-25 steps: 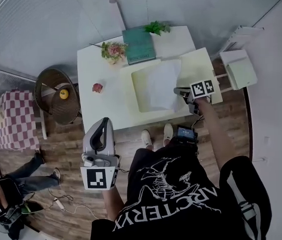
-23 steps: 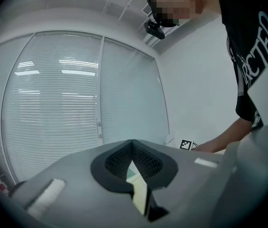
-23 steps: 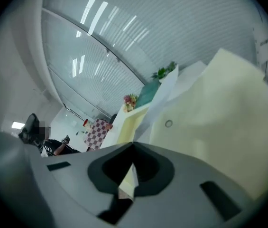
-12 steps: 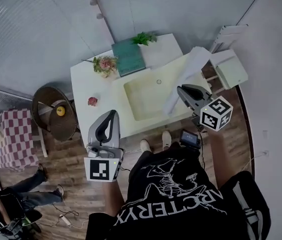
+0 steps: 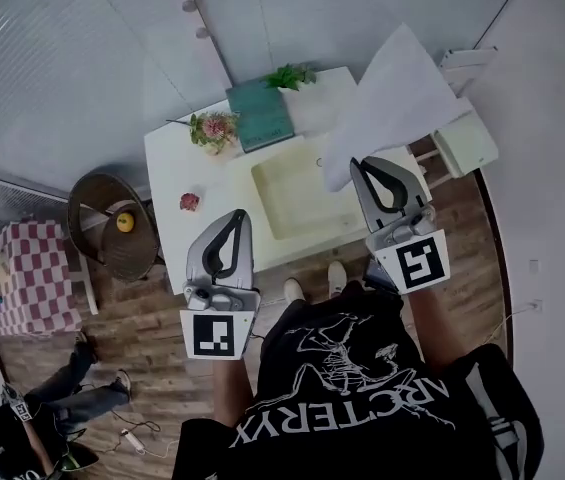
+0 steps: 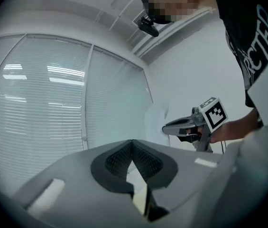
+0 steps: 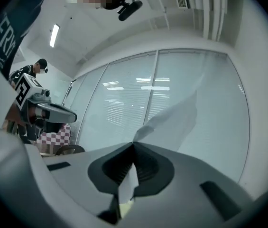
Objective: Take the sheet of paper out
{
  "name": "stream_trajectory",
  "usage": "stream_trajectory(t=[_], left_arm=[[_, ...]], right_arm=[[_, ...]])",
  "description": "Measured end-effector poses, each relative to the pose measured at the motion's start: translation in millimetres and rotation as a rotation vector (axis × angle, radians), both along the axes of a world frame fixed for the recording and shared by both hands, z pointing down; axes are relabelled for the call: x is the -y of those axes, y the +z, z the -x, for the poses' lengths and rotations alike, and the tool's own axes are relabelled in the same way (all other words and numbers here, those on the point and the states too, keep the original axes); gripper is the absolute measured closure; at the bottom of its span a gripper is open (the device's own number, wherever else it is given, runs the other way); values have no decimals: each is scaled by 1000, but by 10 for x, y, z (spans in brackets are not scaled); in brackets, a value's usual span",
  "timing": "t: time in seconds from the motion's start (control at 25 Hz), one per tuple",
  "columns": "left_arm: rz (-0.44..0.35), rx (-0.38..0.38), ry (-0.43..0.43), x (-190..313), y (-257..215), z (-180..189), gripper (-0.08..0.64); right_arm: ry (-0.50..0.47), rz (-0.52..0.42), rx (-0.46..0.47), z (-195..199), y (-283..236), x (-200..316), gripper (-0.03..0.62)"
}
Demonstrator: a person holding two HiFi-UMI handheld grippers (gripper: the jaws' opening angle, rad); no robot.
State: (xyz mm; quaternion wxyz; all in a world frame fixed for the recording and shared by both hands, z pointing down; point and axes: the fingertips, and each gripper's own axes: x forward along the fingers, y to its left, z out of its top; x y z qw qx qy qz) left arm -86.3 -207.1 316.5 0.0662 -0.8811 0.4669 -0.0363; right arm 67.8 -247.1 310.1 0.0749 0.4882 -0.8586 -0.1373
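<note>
Right hand-held gripper point(image 5: 362, 166), clamped on the sheet of paper point(image 5: 399, 93), held it clear of the tray point(image 5: 297, 206) at 7 o'clock; setting it down seemed next. Left hand-held gripper point(image 5: 235, 218) was closed, empty.

White paper point(image 5: 394, 96), pale yellow tray point(image 5: 292, 206), teal book point(image 5: 260, 116), red-checked cloth point(image 5: 14, 290)
</note>
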Motion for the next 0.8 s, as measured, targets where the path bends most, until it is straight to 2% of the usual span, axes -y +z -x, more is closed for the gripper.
stream_trajectory(t=[0.08,0.32,0.8], left_arm=[[-7,23,-10,-10,-7,34,548],[-14,16,-41,14,-8,134,548],[-8,16,-61,47,4,101,548]], right_arm=[[5,-24,-8,61,-42,-12,580],[-26,-36,-14,176,-97,-33,580],[-45,-70,-46,183,-183,-66,580]])
